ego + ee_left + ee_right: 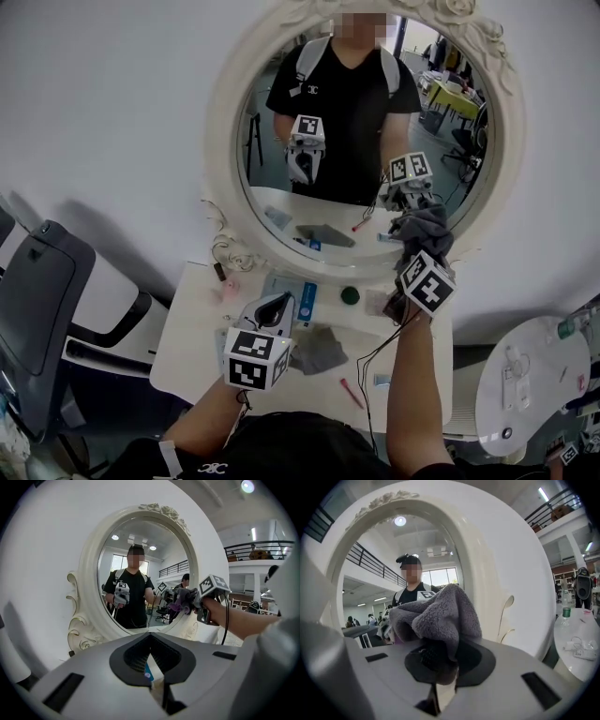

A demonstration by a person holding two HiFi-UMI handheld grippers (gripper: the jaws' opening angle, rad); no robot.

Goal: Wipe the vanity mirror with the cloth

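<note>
Grips a bunched grey cloth in the right claw, jaws closed on its folds, and presses it to the lower right of the vanity mirror, hard beside the white carved frame. Meets its own reflection there, cloth to cloth.

Holds the left claw low over the surface, well apart from the glass, jaws drawn together at the tips with only a thin slit behind them and nothing between.

On the white surface below the mirror:
- a second grey cloth, lying crumpled just beside the left claw
- a blue and white packet near the mirror's foot
- a dark green round thing to the right of the packet
- a red pen near the front edge
- a small pinkish item toward the left end, too small to tell

Plain white wall behind the mirror. To the left of the surface, a dark chair with a grey back. To the right, apart from the surface, a round white table carrying small white items and a bottle with a green cap.

Beyond, in the gripper views and in the glass: a tall bright hall with ceiling lights, a railed upper gallery, large windows, and office chairs and desks far back.
</note>
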